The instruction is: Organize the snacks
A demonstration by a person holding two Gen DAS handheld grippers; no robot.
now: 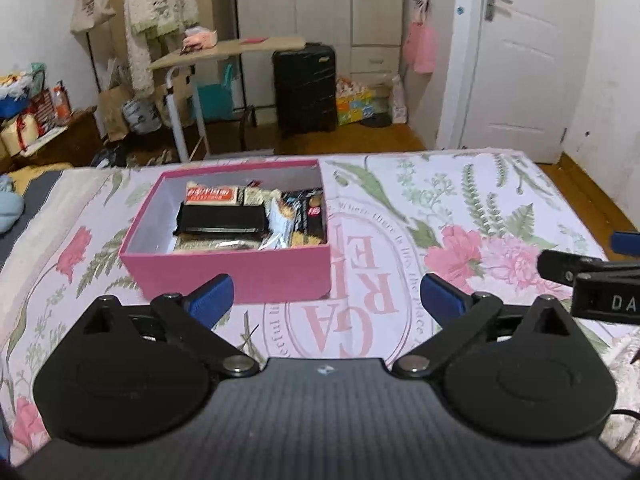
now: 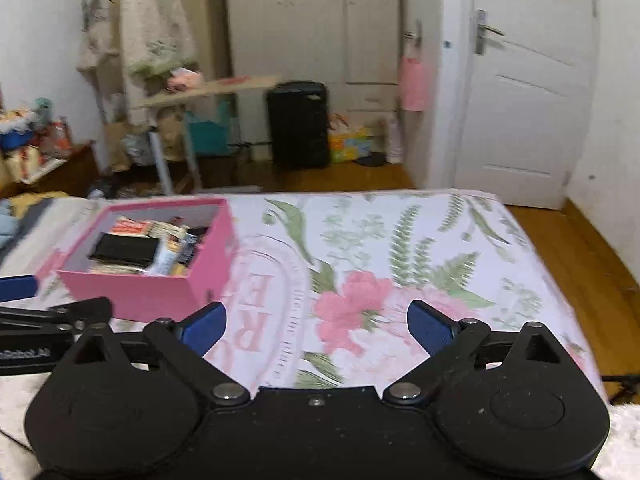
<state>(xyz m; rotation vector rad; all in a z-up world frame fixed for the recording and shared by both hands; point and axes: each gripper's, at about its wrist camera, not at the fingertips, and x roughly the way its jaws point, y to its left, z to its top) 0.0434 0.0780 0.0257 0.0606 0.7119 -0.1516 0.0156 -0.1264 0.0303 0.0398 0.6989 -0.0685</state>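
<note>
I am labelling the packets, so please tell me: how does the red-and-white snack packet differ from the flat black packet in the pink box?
The red-and-white snack packet is pale with a red band; the flat black packet is dark and plain. The red-and-white one lies nearer the far wall, the black one in front, looking wider. Both lie flat inside the pink box.

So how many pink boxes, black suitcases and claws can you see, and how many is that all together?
Pink box: 1
Black suitcase: 1
Claws: 2, the left claw and the right claw, both open and empty
Total: 4
</note>
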